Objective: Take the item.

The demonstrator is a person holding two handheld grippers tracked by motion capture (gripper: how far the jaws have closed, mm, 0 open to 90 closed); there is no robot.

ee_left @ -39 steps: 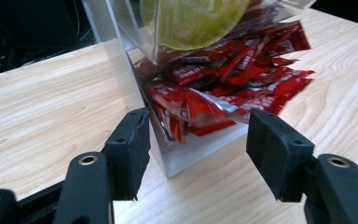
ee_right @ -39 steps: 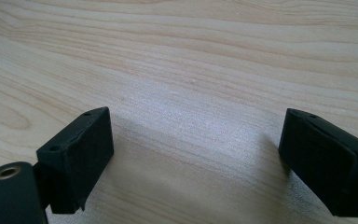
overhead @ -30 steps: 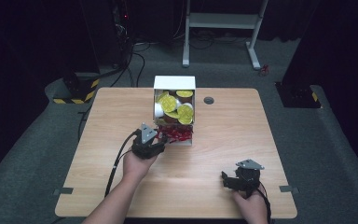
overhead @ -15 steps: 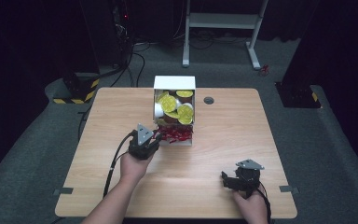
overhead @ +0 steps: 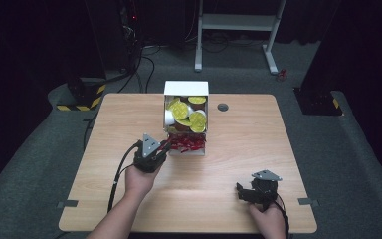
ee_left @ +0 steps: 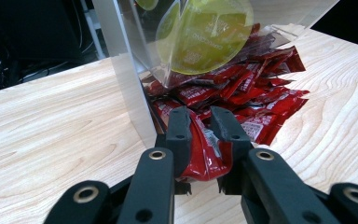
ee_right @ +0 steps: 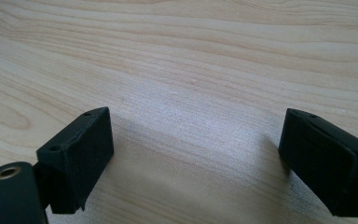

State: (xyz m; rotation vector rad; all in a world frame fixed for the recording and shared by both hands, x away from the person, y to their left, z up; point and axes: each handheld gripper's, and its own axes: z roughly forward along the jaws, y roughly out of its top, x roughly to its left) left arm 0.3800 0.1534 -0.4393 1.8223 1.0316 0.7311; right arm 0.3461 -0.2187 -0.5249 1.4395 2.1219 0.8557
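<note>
Your left claw [ee_left: 200,135] is clamped on a red sachet [ee_left: 204,154] at the mouth of the clear dispenser box [ee_left: 126,84]; its jaws have just been closing, and the packet now sits pinched between both black pads, low in the middle of the left gripper view. The sachet is the nearest one of a heap of red sachets [ee_left: 256,100] that spills from the bottom opening of the box onto the counter [ee_left: 46,135], to the right of centre in that view. Above the heap, behind the clear front wall, lie round yellow-lidded pods [ee_left: 205,35].

In the high view, your left claw [overhead: 163,148] sits just left of centre, its tip touching the red heap [overhead: 186,144] at the lower edge of the white-topped box [overhead: 186,88], which stands in the upper middle of the counter [overhead: 129,114]. A small dark round grommet [overhead: 223,107] lies to the right of the box.

Your right claw [ee_right: 193,158] stands wide open with bare wood between the pads. In the high view it rests [overhead: 243,191] at the lower right of the counter, well apart from the box.
</note>
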